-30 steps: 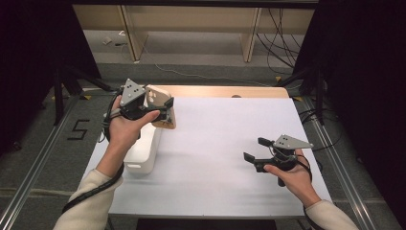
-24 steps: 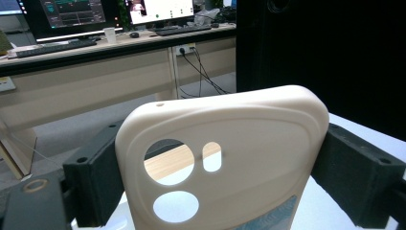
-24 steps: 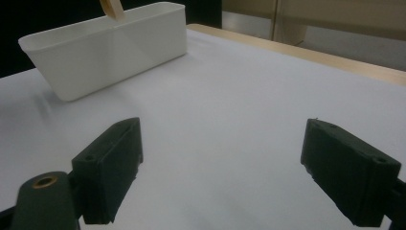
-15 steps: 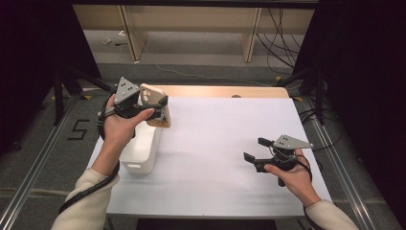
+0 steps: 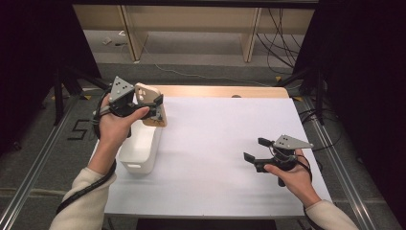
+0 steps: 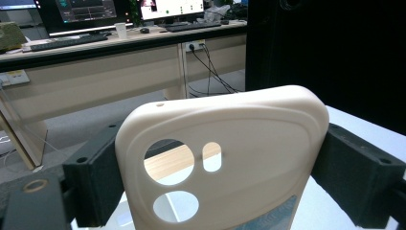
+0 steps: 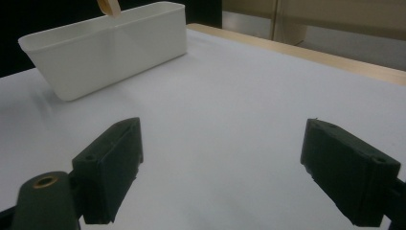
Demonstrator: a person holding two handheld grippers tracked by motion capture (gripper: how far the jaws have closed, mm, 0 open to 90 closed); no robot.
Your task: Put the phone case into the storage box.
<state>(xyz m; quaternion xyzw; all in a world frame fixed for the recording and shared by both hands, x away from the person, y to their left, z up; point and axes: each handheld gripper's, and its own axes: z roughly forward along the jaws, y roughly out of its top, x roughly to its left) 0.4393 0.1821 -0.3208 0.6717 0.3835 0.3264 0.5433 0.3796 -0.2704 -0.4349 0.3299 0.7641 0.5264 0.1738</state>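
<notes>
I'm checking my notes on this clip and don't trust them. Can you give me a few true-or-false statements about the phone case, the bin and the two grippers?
1. The left gripper holds a cream phone case between its jaws. True.
2. The phone case lies flat inside the white bin. False: it is held up above the bin's far end.
3. The right gripper grips the bin's rim. False: its jaws are open with nothing between them, over the white table cover.
4. The bin stands on the table's left side. True.

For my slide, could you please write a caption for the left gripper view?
Left gripper clamps a cream phone case by its side edges, camera cutouts visible.
</notes>
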